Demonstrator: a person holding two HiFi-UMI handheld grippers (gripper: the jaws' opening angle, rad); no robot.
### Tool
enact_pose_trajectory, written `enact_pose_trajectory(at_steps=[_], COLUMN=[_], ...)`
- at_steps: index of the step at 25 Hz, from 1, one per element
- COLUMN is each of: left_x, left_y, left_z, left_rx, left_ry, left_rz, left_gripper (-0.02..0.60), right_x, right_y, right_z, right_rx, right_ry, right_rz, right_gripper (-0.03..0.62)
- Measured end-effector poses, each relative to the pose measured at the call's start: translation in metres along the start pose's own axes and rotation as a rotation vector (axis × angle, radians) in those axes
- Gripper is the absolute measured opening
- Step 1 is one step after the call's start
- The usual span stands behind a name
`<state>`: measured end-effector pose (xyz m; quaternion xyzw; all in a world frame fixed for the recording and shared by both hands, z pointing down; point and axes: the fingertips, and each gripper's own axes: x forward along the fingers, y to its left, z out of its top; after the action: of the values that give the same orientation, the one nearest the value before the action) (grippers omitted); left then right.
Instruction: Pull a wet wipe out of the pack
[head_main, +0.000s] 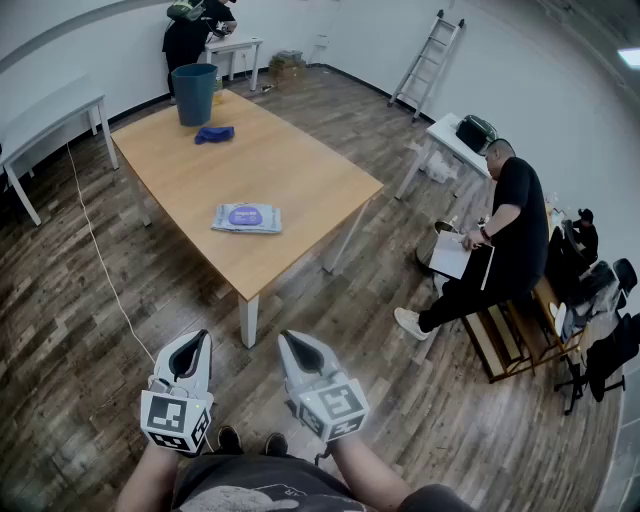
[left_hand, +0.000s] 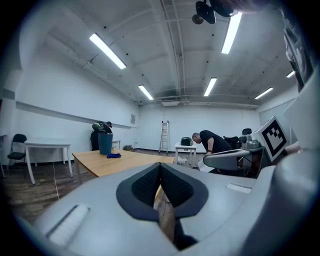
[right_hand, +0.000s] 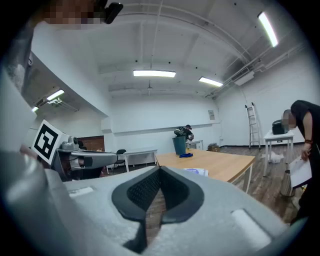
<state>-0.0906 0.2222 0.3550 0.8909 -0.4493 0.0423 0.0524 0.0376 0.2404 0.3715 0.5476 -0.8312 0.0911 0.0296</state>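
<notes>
Bright illumination from long white ceiling strip lamps; shadows faint; fisheye curvature, dark vignette at corners; nearest foreground soft.

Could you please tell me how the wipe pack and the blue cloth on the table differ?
The pack is a flat, neat rectangle, while the cloth is a crumpled heap. The pack is pale with a purple label, whereas the cloth is plain dark blue. The pack lies alone near the middle of the table, but the cloth lies at the far end beside the bin. Both rest on the table.
</notes>
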Motion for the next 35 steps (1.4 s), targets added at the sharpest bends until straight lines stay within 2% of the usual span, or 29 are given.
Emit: enact_pose_trajectory(at_steps=[6, 12, 21, 27, 32, 35], left_x=[-0.004, -0.003, -0.009, -0.017, -0.015, -0.010], left_y=[0.013, 0.030, 0.047, 0.050, 0.070, 0.080], left_z=[-0.008, -0.006, -0.012, 0.012, 0.001, -0.008], left_rx=[-0.027, -0.047, -0.070, -0.094, -0.104, -0.109], left_ry=[0.005, 0.002, 0.004, -0.107, -0.083, -0.056], left_rz=[-0.011, -0.004, -0.012, -0.081, -0.085, -0.090], left_gripper=[0.018, 0.018, 0.018, 0.018, 0.018, 0.018], right_x=[0.006, 0.016, 0.026, 0.035, 0.038, 0.039], right_y=[0.008, 0.010, 0.023, 0.014, 0.011, 0.012], right_z=[-0.019, -0.011, -0.015, -0.011, -0.022, -0.028], right_rx=[0.020, 0.001, -0.019, 0.039, 0.065, 0.074], right_ry=[0.070, 0.037, 0.082, 0.022, 0.017, 0.027], right_rz=[-0.011, -0.026, -0.042, -0.106, -0.173, -0.184], right_gripper=[-0.009, -0.009, -0.009, -0.009, -0.009, -0.009])
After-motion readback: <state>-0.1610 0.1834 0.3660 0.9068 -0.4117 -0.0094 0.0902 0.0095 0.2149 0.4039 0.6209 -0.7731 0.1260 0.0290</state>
